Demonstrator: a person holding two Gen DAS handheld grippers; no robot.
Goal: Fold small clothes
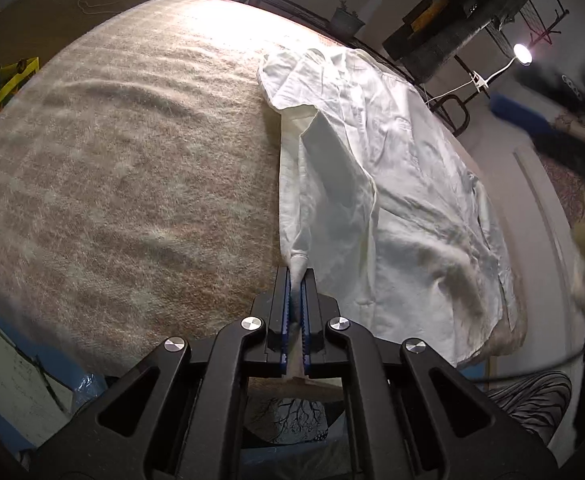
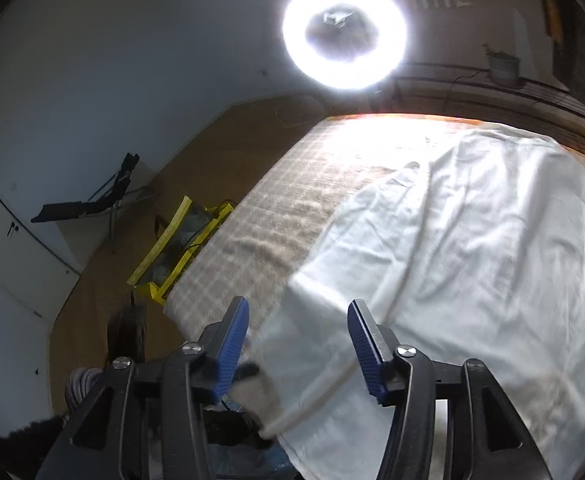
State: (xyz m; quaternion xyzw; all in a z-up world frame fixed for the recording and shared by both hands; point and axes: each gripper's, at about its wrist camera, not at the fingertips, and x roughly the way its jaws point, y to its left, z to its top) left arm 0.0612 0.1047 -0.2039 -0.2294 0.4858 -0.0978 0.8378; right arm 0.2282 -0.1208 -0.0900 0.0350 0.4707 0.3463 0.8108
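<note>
A white shirt (image 1: 404, 184) lies spread on the beige fuzzy blanket (image 1: 132, 184) at the right side of the surface. My left gripper (image 1: 297, 276) is shut on the shirt's sleeve cuff (image 1: 299, 262) and holds the sleeve (image 1: 332, 184) folded over the shirt body. In the right wrist view the shirt (image 2: 472, 264) fills the right half. My right gripper (image 2: 298, 312) is open and empty, above the shirt's near corner by the blanket's edge (image 2: 252, 240).
A ring light (image 2: 344, 32) glares above the far edge. A yellow frame (image 2: 180, 248) stands on the brown floor at the left. A metal rack with a potted plant (image 1: 346, 20) and a clip lamp (image 1: 522, 54) stand behind the surface.
</note>
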